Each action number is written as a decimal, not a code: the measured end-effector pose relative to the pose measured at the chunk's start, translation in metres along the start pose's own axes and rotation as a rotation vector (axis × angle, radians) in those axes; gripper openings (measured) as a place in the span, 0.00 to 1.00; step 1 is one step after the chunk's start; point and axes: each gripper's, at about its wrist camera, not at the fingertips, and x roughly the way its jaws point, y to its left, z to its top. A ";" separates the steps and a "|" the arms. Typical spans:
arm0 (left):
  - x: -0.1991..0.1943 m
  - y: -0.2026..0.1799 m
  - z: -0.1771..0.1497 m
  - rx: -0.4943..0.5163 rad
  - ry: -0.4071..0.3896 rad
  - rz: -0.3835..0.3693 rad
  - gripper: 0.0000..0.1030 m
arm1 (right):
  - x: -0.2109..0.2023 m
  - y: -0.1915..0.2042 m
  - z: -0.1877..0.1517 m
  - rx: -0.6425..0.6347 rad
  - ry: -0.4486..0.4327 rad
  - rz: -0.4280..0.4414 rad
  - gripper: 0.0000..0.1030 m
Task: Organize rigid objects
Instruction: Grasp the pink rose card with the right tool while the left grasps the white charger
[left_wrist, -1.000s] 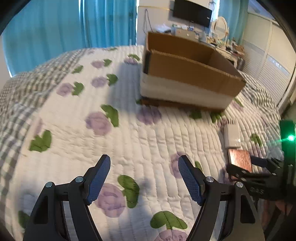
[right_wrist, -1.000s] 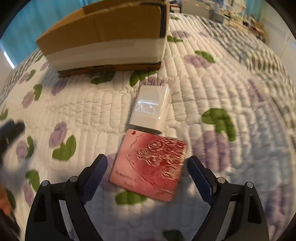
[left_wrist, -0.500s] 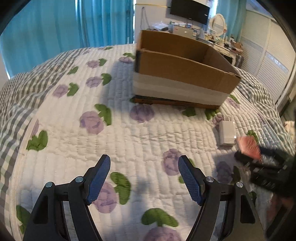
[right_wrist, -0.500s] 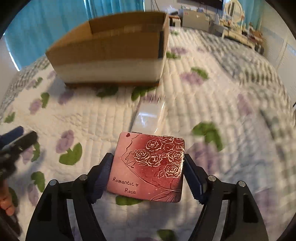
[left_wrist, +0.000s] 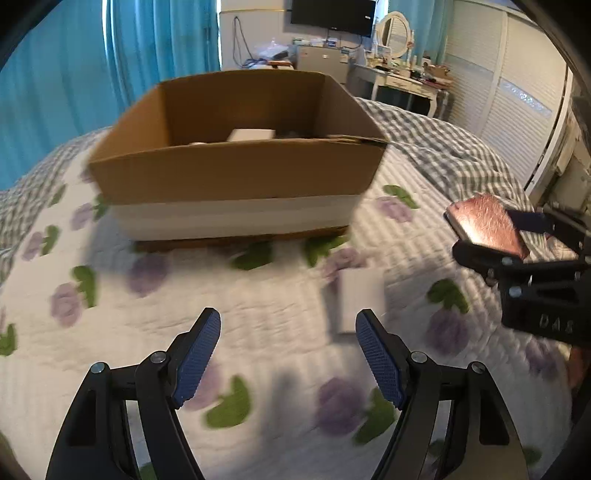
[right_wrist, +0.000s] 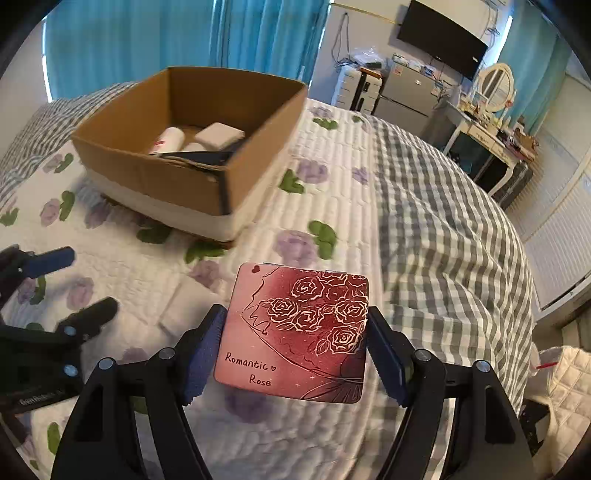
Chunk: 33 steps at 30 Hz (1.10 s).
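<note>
Gripping the red rose case (right_wrist: 295, 332) above the bed (right_wrist: 424, 229), the right tool (right_wrist: 295, 354) is hovering; the left tool (left_wrist: 288, 354) is gaping wide near the white charger (left_wrist: 362, 299).

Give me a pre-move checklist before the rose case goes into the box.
1. Right gripper shut on the red rose case, pads on both side edges: ok.
2. Case lifted off the quilt: ok.
3. Cardboard box open on top: ok.
4. Free floor space among the items inside the box: cannot tell.
5. Left gripper open, low, off the path to the box: ok.
6. White charger left on the quilt: not ok.
</note>
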 end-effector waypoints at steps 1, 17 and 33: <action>0.008 -0.005 0.002 -0.017 0.006 0.001 0.76 | 0.003 -0.006 -0.003 0.023 0.006 0.011 0.72; 0.063 -0.046 -0.001 -0.015 0.090 -0.073 0.60 | 0.018 -0.036 -0.022 0.147 0.037 0.066 0.72; -0.016 -0.005 0.001 -0.026 -0.013 -0.039 0.39 | -0.017 0.007 -0.009 0.021 -0.058 0.024 0.72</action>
